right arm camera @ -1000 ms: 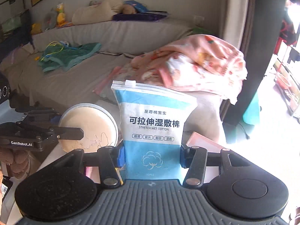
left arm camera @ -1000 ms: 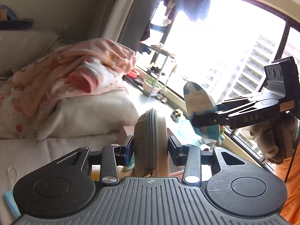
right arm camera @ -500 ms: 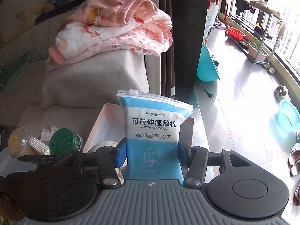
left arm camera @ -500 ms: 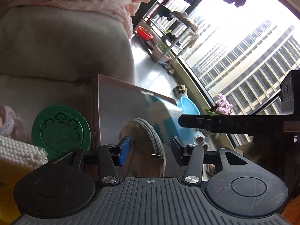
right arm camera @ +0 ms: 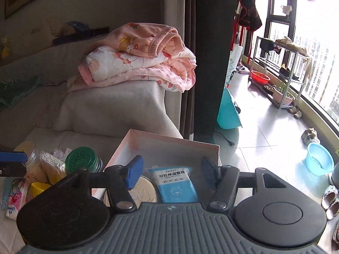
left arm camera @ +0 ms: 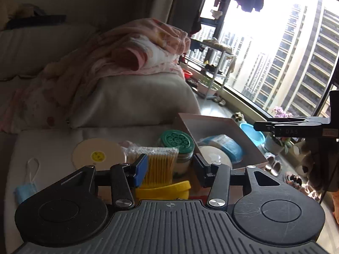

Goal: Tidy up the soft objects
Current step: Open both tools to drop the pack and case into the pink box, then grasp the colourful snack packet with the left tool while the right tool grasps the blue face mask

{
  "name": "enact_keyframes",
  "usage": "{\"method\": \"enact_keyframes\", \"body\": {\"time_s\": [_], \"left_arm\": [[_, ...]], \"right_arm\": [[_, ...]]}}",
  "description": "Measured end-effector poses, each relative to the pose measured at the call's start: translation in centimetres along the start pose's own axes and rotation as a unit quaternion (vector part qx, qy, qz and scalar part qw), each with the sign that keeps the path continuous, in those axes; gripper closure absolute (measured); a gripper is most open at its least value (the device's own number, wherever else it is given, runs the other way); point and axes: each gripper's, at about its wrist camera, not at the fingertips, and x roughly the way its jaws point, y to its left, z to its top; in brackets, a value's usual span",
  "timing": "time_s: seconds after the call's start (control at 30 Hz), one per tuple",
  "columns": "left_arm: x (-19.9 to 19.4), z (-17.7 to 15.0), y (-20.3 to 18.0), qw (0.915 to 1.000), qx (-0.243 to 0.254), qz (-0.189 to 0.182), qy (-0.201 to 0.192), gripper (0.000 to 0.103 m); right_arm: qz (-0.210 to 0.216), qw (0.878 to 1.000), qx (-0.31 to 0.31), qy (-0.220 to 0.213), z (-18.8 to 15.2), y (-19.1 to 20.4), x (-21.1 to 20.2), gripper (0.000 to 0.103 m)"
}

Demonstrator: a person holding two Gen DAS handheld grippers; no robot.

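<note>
My left gripper is open and holds nothing; a pack of yellow cotton swabs shows through the gap beyond it. The round beige zip pouch and the blue wet-cotton pack lie inside the pink box. My right gripper hovers over that pink box with its jaws opening. The blue pack lies flat below the gap, free of the pads, and the round pouch rests beside it on the left.
Left of the box stand a green-lidded jar, a cotton swab pack and a round tub with a yellow sticker. A blue face mask lies at the left. Pink bedding tops a cushion behind. A window and floor are at the right.
The left gripper let go of the round pouch and the right gripper let go of the blue pack; both now lie in the pink box. Both grippers sank and the jaws spread.
</note>
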Motion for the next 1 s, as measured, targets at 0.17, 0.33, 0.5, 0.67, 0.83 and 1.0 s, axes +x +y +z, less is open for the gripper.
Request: {"method": "enact_keyframes", "body": {"time_s": [0.17, 0.33, 0.5, 0.67, 0.83, 1.0], "left_arm": [[-5.8, -3.3, 7.1, 0.9887, -0.062, 0.133, -0.027, 0.052], [-8.3, -6.0, 12.6, 0.9723, -0.141, 0.186, -0.011, 0.052], [-6.8, -7.6, 12.9, 0.9762, -0.150, 0.155, 0.021, 0.052], [-4.6, -7.8, 10.4, 0.9857, -0.131, 0.096, 0.046, 0.051], [-4.1, -7.7, 11.0, 0.9741, -0.106, 0.197, 0.029, 0.052], [-2.7, -8.3, 9.6, 0.9821, -0.142, 0.100, 0.071, 0.052]], "right_arm": [[0.035, 0.999, -0.016, 0.008, -3.4, 3.1, -1.3, 0.040], [0.102, 0.995, -0.009, 0.018, -7.4, 7.4, -1.7, 0.040], [0.119, 0.991, -0.035, 0.053, -10.9, 11.6, -0.4, 0.040], [0.109, 0.991, -0.067, 0.035, -12.3, 13.7, -0.9, 0.040], [0.124, 0.989, -0.072, 0.031, -13.2, 14.0, -1.2, 0.040], [0.120, 0.990, -0.065, 0.031, -14.3, 14.1, -0.6, 0.040]]}}
